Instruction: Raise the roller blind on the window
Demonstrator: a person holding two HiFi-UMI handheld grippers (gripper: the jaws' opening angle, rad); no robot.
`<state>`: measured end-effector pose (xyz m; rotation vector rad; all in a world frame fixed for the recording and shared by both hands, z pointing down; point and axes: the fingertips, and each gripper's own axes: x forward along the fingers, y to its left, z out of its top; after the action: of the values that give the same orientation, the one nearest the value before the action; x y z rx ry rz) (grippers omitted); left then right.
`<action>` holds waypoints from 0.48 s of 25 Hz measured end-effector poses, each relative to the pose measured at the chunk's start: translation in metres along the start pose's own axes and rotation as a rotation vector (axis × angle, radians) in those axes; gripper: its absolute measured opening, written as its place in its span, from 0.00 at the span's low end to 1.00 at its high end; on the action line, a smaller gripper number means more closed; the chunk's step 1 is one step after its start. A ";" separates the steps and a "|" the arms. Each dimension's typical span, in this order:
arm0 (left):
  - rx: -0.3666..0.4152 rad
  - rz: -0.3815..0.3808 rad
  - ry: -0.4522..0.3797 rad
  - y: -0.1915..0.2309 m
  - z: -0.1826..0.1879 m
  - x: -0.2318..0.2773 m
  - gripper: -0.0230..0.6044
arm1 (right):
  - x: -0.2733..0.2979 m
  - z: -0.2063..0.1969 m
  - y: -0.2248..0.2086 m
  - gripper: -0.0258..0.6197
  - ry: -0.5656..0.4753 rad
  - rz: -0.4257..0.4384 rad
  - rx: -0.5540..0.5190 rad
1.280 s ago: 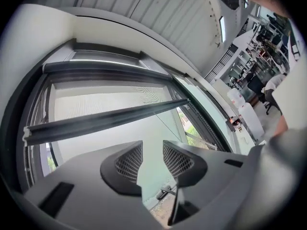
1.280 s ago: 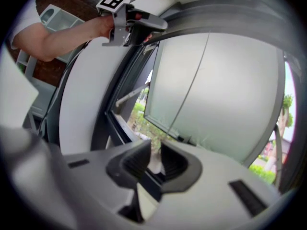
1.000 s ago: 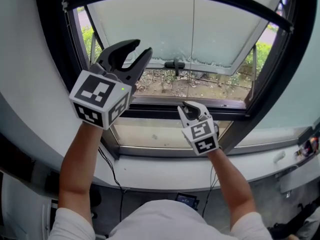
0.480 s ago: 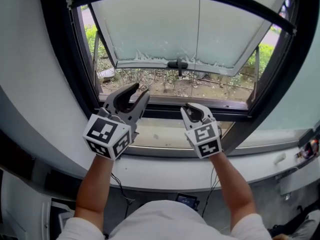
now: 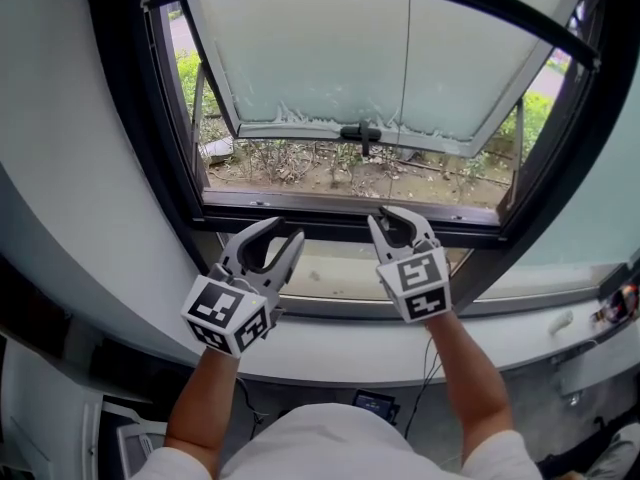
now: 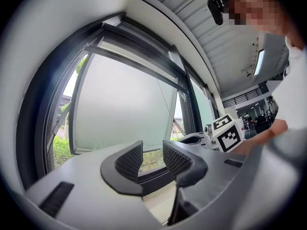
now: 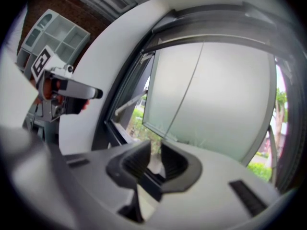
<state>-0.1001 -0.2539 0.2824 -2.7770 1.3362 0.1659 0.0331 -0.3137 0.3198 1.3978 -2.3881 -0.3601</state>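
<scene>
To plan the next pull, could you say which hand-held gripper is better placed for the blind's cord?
Right: the cord runs into the right hand-held gripper; the left hand-held gripper is open, aside.

Frosted matt glass pane (image 5: 320, 58), matt black window frame (image 5: 125, 168), smooth white sill (image 5: 330, 350), ribbed black claw pads (image 6: 130, 161), smooth pale cord (image 7: 185, 87)

We find no words, numbers, brand names or signs that we can read in any of these views. The nearest thing to print is the black-and-white square marker pattern on the cubes of the left gripper (image 5: 286, 230) and the right gripper (image 5: 399, 218), and we make out no letters or digits in it. The small dark screen (image 5: 372, 402) below the sill is too small for us to read.
</scene>
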 end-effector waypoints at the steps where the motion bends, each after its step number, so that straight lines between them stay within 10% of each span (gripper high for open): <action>1: -0.003 0.001 0.006 -0.002 -0.004 -0.002 0.27 | -0.001 0.002 -0.002 0.15 -0.006 -0.004 0.003; 12: -0.044 -0.028 0.046 -0.024 -0.031 -0.013 0.27 | -0.013 0.021 -0.007 0.15 -0.052 -0.020 0.007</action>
<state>-0.0866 -0.2321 0.3152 -2.8519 1.3187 0.1321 0.0361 -0.3051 0.2958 1.4331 -2.4210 -0.3981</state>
